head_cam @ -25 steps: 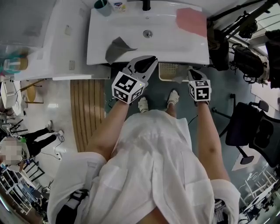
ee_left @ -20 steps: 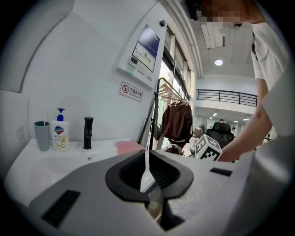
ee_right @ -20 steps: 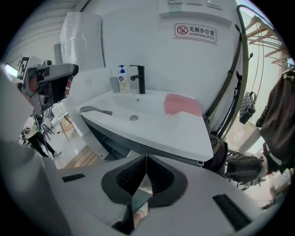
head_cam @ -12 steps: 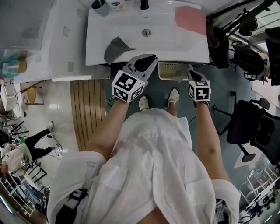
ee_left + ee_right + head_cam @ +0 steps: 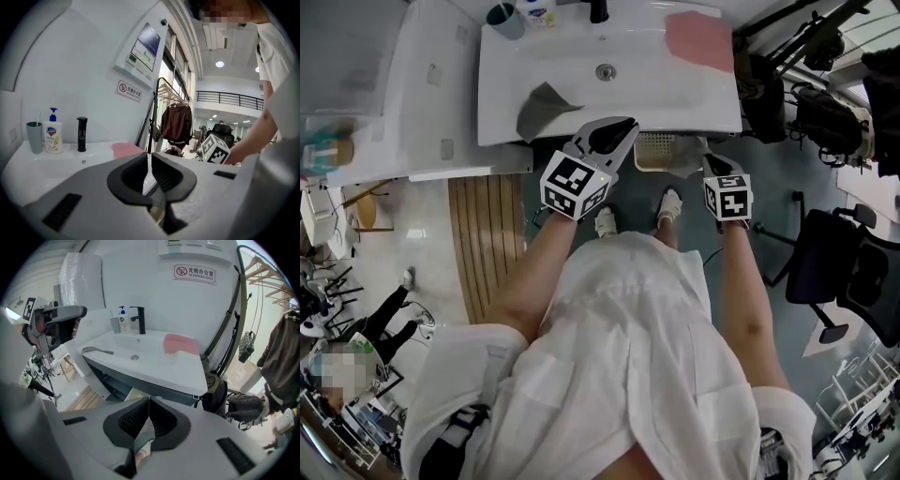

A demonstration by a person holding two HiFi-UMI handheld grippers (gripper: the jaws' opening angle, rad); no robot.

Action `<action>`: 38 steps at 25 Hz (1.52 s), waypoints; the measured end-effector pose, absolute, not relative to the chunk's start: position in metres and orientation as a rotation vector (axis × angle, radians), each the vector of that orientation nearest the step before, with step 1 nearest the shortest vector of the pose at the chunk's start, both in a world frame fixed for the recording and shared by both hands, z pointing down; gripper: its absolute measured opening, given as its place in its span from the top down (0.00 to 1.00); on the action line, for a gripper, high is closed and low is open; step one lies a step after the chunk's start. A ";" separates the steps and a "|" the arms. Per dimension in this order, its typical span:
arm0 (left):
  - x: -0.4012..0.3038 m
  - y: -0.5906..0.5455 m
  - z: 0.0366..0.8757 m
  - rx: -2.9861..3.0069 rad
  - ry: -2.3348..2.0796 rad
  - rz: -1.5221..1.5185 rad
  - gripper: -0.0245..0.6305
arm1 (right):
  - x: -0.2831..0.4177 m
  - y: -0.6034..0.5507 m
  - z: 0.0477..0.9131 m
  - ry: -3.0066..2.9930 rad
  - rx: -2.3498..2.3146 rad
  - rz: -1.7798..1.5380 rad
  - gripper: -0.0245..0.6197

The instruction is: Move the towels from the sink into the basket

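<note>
A grey towel (image 5: 540,105) hangs over the front left rim of the white sink (image 5: 628,94), and a pink towel (image 5: 701,39) lies flat on the sink's right end. The grey towel (image 5: 96,351) and the pink towel (image 5: 180,344) also show in the right gripper view. A white mesh basket (image 5: 654,150) stands on the floor under the sink's front edge, with a grey cloth (image 5: 688,159) at its right side. My left gripper (image 5: 623,124) is shut and empty, just right of the grey towel. My right gripper (image 5: 710,157) is shut and empty above the basket's right side.
A tap (image 5: 598,11), a soap bottle (image 5: 536,11) and a teal cup (image 5: 502,15) stand along the sink's back. Bags and a rack (image 5: 825,103) crowd the right, with an office chair (image 5: 839,281) beyond. A wooden mat (image 5: 486,239) lies on the floor at left.
The head view has shifted a little, so the sink sits slightly higher and further left in the picture. Both grippers keep their places and stay shut.
</note>
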State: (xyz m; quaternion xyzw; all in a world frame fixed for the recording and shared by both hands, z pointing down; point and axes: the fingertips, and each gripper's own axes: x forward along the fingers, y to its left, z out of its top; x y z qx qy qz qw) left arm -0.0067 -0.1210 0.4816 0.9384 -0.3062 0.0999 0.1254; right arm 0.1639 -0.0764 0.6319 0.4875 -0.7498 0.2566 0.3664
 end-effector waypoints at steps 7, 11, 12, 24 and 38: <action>-0.008 -0.122 0.483 2.726 -0.898 0.288 0.91 | 0.195 -0.056 0.627 -1.891 1.260 0.655 0.91; -0.002 -0.121 0.483 2.735 -0.881 0.287 0.91 | 0.201 -0.051 0.625 -1.882 1.279 0.656 0.91; -0.001 -0.122 0.483 2.737 -0.877 0.286 0.91 | 0.201 -0.050 0.625 -1.883 1.283 0.657 0.91; -0.001 -0.122 0.485 2.735 -0.875 0.310 0.91 | 0.184 -0.069 0.646 -1.895 1.310 0.738 0.91; -0.018 -0.128 0.491 2.707 -0.933 0.328 0.91 | 0.179 -0.103 0.669 -1.884 1.338 0.888 0.91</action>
